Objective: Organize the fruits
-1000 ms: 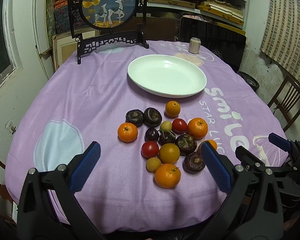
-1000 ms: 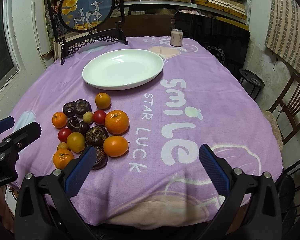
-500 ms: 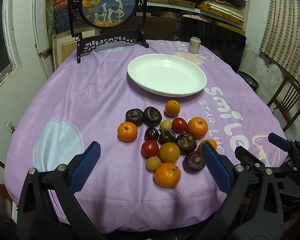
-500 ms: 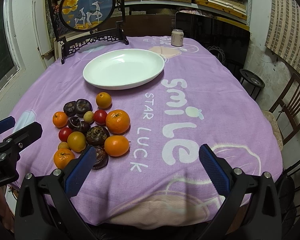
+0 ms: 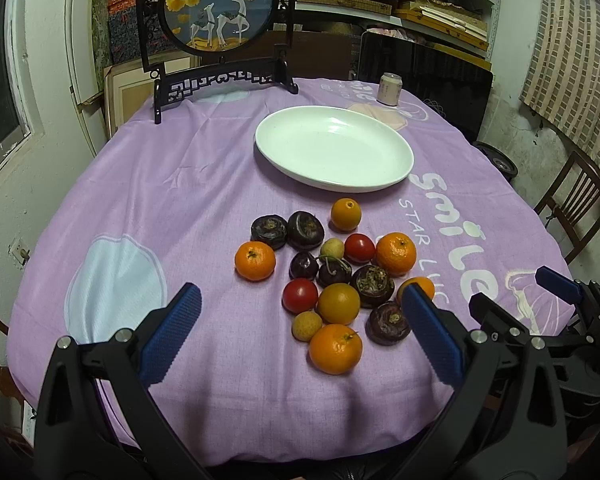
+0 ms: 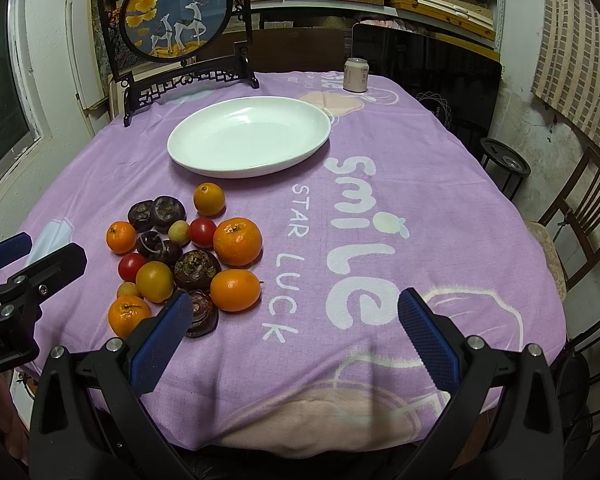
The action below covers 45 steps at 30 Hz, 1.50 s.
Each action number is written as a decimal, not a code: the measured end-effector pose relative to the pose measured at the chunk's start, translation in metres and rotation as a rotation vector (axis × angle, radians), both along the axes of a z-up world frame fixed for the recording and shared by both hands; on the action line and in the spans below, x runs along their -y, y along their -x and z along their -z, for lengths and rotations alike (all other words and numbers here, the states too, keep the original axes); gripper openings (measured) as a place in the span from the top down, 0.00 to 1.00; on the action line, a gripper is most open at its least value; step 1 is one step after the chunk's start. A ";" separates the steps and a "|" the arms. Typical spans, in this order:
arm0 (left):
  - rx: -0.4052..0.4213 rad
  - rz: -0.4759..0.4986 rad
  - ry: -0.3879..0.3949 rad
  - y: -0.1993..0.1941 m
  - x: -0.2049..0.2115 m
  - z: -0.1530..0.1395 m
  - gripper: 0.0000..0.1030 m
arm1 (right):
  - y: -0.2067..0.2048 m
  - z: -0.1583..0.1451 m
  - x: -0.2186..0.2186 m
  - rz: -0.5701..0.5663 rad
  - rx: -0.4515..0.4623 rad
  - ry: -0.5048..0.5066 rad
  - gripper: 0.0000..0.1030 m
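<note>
From the left wrist camera, the left tool [image 5: 300, 330] is hovering low over the near edge of the surface [image 5: 148, 200], its blue-padded fingers standing wide apart and gripping nothing. The fruit cluster [image 5: 332, 276] is lying on the purple cloth just ahead, between the fingers and a little to the right — mandarins, red tomatoes, dark water chestnuts, small pale longans. One mandarin [image 5: 335, 348] is sitting nearest, touching a longan [image 5: 307, 326]; another mandarin [image 5: 255, 261] is sitting slightly apart at the cluster's left. The right finger is covering part of an orange fruit behind it. Beyond the cluster, the white plate [image 5: 334, 148] is lying with nothing on it, a small orange [image 5: 345, 214] sitting just in front of its rim. Further back a can [image 5: 390, 89] and a dark-framed deer screen [image 5: 218, 4] are standing. The right tool [image 5: 556, 284] is showing at the right edge.

From the right wrist camera, the right tool [image 6: 294, 338] is hanging over the cloth's white "smile" lettering, fingers spread apart and holding nothing. The fruit cluster [image 6: 180, 252] is lying to its left, the left finger overlapping a water chestnut [image 6: 200, 312]. The left tool [image 6: 32, 264] is reaching in from the left edge — beside the fruit, not touching. The white plate [image 6: 250, 136] is sitting beyond, the can [image 6: 356, 75] and a wooden chair [image 6: 580, 216] further off.
</note>
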<state>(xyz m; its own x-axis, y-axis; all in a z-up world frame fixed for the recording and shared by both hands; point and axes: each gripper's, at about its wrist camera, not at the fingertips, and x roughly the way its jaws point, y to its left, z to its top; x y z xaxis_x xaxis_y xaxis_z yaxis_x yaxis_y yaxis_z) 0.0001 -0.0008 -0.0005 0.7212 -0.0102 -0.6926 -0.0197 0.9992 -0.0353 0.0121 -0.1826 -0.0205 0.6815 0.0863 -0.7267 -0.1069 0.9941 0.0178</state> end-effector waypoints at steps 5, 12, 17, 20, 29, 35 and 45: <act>-0.003 0.001 -0.001 0.002 0.004 0.014 0.02 | 0.000 0.000 0.000 0.000 0.000 0.000 0.01; -0.004 0.001 0.001 0.002 0.004 0.014 0.02 | 0.000 0.001 0.000 0.000 0.000 0.000 0.01; -0.004 0.002 0.001 0.002 0.004 0.015 0.02 | 0.000 0.001 0.000 0.000 -0.001 0.000 0.01; -0.005 0.003 0.002 0.001 0.003 0.020 0.02 | 0.000 0.001 0.000 0.000 -0.002 0.000 0.01; -0.014 -0.012 0.003 -0.002 -0.006 0.015 0.02 | -0.001 0.004 0.000 -0.012 -0.010 0.003 0.01; -0.039 -0.120 0.001 0.008 -0.052 0.028 0.02 | 0.008 0.025 -0.009 -0.145 -0.022 -0.025 0.01; -0.144 -0.032 0.065 0.027 -0.046 0.055 0.02 | -0.043 0.060 -0.021 -0.263 -0.147 -0.075 0.44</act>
